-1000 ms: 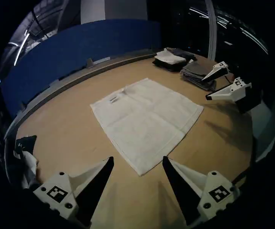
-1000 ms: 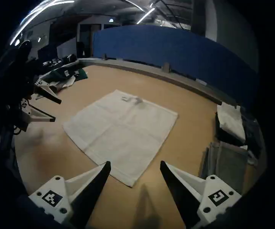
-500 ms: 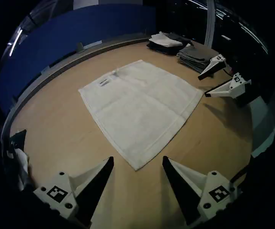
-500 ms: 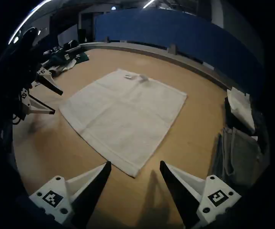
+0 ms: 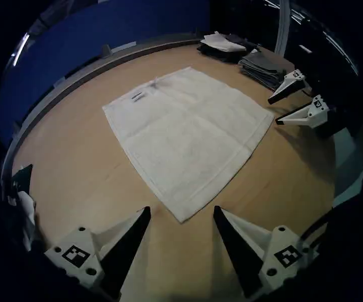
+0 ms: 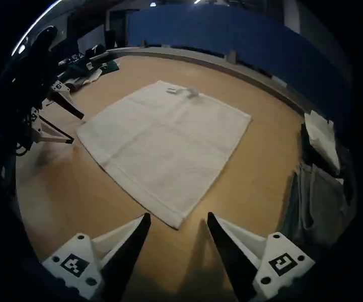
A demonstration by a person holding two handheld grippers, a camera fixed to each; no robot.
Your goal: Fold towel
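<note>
A white square towel [image 5: 186, 128] lies flat and spread out on the wooden table [image 5: 75, 156], with a small label near its far corner. In the left gripper view my left gripper [image 5: 181, 217] hangs open just short of the towel's near corner, nothing between its fingers. My right gripper [image 5: 279, 110] shows farther off at the towel's right corner, open. In the right gripper view the towel [image 6: 163, 143] points a corner at my open right gripper [image 6: 178, 222], and the left gripper [image 6: 75, 128] stands open at the towel's left corner.
Stacks of folded grey and white towels [image 5: 254, 63] sit at the table's far right, seen too in the right gripper view as folded towels [image 6: 322, 176]. A blue partition [image 5: 105, 35] runs along the far edge. Crumpled cloths [image 6: 88, 73] lie at the far left.
Both grippers have moved lower and closer to the towel's corners. The towel has stayed flat and still. The right gripper's fingers stand slightly closer together.
</note>
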